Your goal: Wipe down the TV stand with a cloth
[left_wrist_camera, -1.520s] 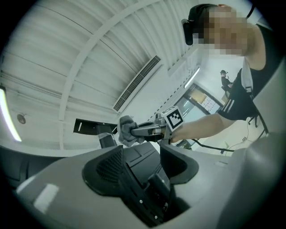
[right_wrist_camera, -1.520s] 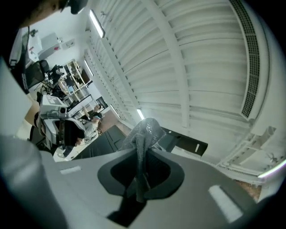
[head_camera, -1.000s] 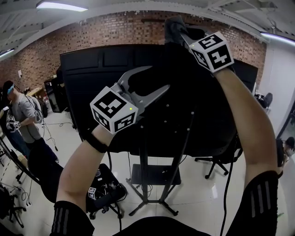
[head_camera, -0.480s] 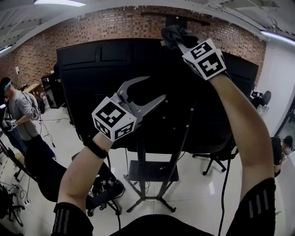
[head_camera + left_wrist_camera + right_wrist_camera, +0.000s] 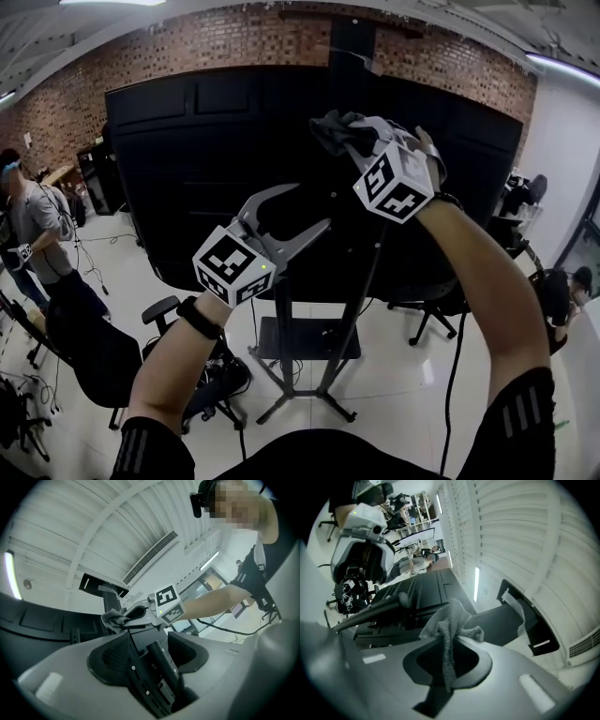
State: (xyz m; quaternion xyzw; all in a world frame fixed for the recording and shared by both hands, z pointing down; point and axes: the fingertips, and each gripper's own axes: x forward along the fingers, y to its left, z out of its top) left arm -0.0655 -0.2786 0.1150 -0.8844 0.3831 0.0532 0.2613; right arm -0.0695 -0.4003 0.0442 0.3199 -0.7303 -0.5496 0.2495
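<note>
1. My right hand-held gripper was clenched on the grey cloth. In the right gripper view most of the cloth bunched up beyond the jaws, and one tail hung back down between them.
2. What had changed was height. A second before, this hand-held gripper held the cloth up at the top edge of the black TV back panel. By this moment it had come down, and the panel's top edge stood well above the cloth. I could not tell whether the cloth was touching the panel or was just off it.
3. I read that as a downward stroke begun on the panel. The TV stand itself, far below both hand-held grippers, looked untouched by the cloth, so most of the job was left.
4. My left hand-held gripper was released, jaws wide apart and holding nothing. It hung below and to the left of the right one and had hardly moved over that second. In its own view a dark upright part of the stand showed in the gap beyond the jaws; whether they touched was unclear.
5. Counts:
   - Two hand-held grippers
   - One cloth
   - One TV panel on one stand
   - One bystander far off to the left of the left hand-held gripper
   - Two office chairs, one below the left hand-held gripper and one below the right
</note>
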